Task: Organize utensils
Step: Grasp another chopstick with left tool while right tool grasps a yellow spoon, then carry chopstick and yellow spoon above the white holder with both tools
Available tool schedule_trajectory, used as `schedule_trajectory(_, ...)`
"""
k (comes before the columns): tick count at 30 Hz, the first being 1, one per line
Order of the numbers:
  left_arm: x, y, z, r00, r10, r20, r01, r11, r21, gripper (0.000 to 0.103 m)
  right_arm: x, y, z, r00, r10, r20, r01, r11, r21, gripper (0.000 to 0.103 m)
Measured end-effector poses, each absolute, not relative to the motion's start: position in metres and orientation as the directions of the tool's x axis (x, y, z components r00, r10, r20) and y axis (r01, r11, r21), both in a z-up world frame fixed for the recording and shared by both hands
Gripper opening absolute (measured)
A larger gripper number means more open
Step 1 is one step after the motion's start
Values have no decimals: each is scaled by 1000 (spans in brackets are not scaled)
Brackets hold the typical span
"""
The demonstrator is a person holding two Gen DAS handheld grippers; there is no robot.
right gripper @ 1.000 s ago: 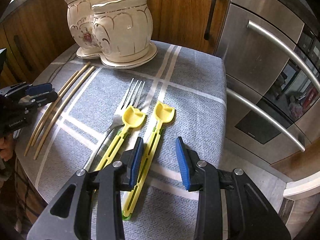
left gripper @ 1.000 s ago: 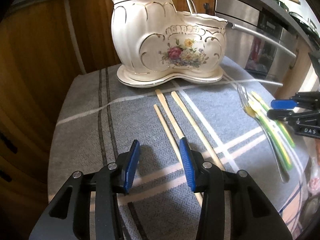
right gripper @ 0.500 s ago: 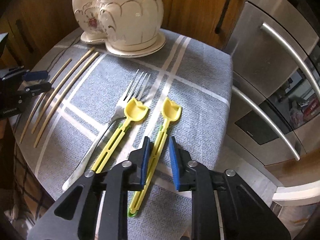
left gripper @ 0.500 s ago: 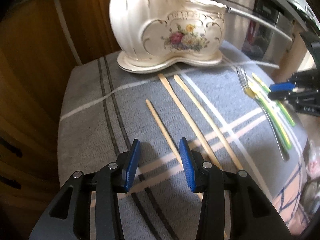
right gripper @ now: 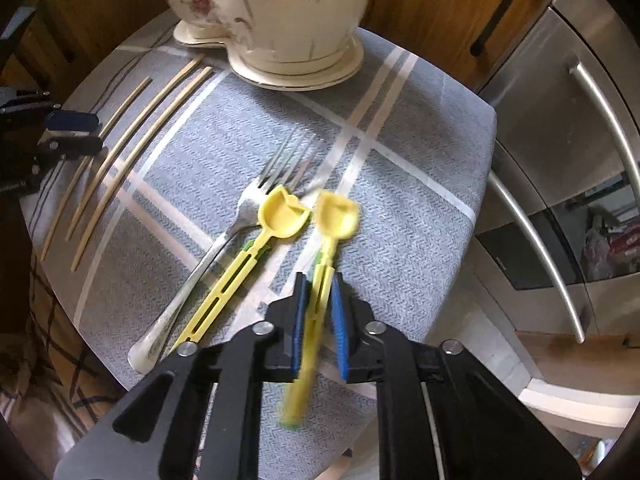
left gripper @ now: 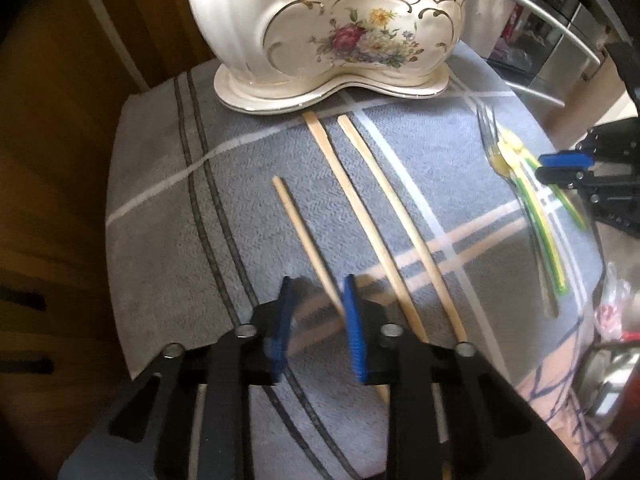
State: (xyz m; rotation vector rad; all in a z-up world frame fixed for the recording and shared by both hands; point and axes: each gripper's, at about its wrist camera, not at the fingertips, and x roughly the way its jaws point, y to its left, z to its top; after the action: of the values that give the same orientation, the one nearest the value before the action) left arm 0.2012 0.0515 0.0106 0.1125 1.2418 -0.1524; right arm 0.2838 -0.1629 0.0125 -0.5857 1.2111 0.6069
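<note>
Ceramic utensil holder [left gripper: 340, 36], rim cut off. Left tongs [left gripper: 316, 312] closing around the shortest chopstick [left gripper: 304, 236], contact blurred. Right tongs [right gripper: 318, 312] closing on a blurred yellow plastic spoon [right gripper: 324, 256] nearer the holder's right.

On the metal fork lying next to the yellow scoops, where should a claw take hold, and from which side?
Best by the bare handle end of the fork, from straight above, jaws across its narrow width. It lies flat on the cloth, and the yellow scoop crowds or overlaps its neck; the tines are splayed and thin.
</note>
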Motion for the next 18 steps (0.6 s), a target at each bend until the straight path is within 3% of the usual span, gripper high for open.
schedule_trajectory(4, 190, 54, 10, 352, -45, -935, 157, 988, 11, 10, 277, -166, 14, 265, 126, -956, -698, 709, -100, 10)
schedule_trajectory(12, 186, 73, 11, 354, -120, -927, 135, 988, -76, 4, 268, -176, 32, 302, 175, -937, -669, 739, -77, 10)
schedule_trajectory(18, 180, 93, 47, 482, -190, -856, 112, 982, -154, 4, 260, -188, 72, 368, 296, -881, -648, 762, -15, 10)
